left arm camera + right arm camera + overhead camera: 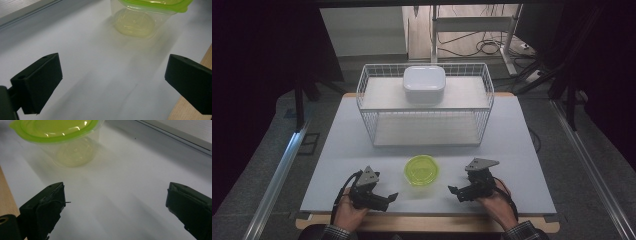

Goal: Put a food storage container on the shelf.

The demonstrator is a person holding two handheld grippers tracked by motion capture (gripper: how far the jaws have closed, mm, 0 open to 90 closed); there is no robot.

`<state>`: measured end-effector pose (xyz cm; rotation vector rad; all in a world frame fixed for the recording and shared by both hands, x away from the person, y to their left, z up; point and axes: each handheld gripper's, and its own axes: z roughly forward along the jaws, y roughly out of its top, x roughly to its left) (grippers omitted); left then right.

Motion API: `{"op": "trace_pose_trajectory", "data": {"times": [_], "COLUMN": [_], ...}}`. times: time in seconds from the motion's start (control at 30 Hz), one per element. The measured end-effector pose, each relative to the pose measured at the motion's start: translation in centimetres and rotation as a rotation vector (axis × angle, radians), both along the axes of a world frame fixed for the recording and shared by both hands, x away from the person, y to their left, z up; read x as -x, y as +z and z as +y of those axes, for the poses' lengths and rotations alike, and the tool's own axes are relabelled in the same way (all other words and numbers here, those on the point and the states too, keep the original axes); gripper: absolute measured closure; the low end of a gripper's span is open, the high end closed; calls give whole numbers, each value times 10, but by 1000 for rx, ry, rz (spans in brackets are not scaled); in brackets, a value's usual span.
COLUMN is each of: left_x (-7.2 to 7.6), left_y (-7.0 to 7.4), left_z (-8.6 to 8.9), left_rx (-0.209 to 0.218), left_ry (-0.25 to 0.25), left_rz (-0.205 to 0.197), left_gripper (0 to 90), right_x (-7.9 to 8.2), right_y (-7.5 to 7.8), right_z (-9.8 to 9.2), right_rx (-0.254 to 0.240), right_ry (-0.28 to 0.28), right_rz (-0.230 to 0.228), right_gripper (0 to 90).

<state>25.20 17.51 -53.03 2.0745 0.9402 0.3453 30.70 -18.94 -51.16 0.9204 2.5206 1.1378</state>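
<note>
Both hand-held grippers, left (393, 196) and right (453, 190), gape released beside the green-lidded container (421, 170).

Each black claw (393, 196) (453, 190) carries a grey three-cornered plate and a black cable; the sleeves (334, 232) are plaid.

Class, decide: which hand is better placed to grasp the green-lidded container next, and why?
Roughly even, slightly the left. Left gripper and right gripper both flank the container with jaws open and empty, pointing toward it; the left's tips look marginally nearer.
</note>
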Motion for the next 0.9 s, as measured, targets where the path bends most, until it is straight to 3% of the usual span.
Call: {"op": "trace_pose_trajectory", "data": {"times": [0.37,0.5,0.6,0.9], "left_x": [-1,-2,-2,-2], "left_y": [-2,-2,-2,-2], "left_z": [-2,-3,-3,-2], "left_rx": [-26,-32,-44,-52], "left_ry": [-7,-5,-6,-2], "left_rz": [-2,-1,-2,1], "left_gripper": [12,13,14,17], "right_x": [-19,-26,-33,-52], "right_y": [15,20,26,34], "right_z": [7,11,16,34], "right_rx": [-80,-87,-100,-98], "right_ry": [-31,-41,-43,-28], "right_rz": [79,71,95,161], "right_gripper": [23,24,28,173]}}
